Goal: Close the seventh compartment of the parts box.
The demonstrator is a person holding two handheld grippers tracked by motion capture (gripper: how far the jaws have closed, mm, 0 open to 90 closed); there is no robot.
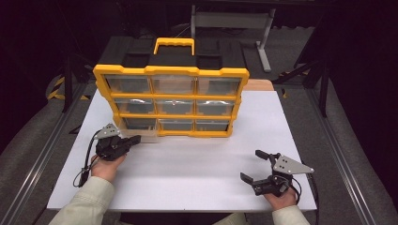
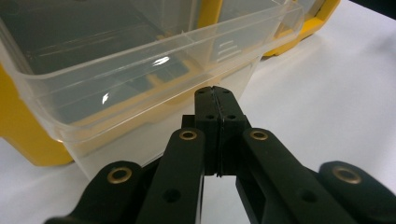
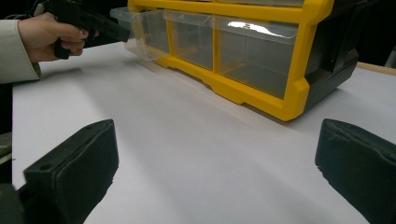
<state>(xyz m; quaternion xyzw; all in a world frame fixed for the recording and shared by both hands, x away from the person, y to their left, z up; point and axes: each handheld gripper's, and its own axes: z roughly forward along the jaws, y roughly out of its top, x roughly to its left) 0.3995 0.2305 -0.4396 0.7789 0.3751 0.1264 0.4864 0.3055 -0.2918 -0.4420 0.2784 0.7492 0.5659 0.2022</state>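
Organizer: a yellow-framed organizer (image 1: 172, 101) is seen upright in the upper centre of the high view, on the white table (image 1: 197, 159); one yellow carry handle (image 1: 174, 45) is counted on top.
Drawers: nine clear drawers are counted, in three rows of three; eight appear pushed in.
Open drawer: the bottom-left drawer (image 1: 143, 131) is pulled partway out, at left of centre in the high view; in the left gripper view it (image 2: 140, 74) occupies the upper half and looks empty.
Handling: the drawer is judged light, thin-walled, smooth and a little flexible; it is best taken by the front lip or front wall, gently, since hard plastic may slip or crack.
Left gripper: the left gripper (image 1: 133, 139) is held just at the drawer's front; its jaws are pressed together, and whether a thin edge is caught between them cannot be told.
Right gripper: the right gripper (image 1: 253, 165) lies at lower right of the high view, well apart from the organizer, jaws spread wide with nothing between them.
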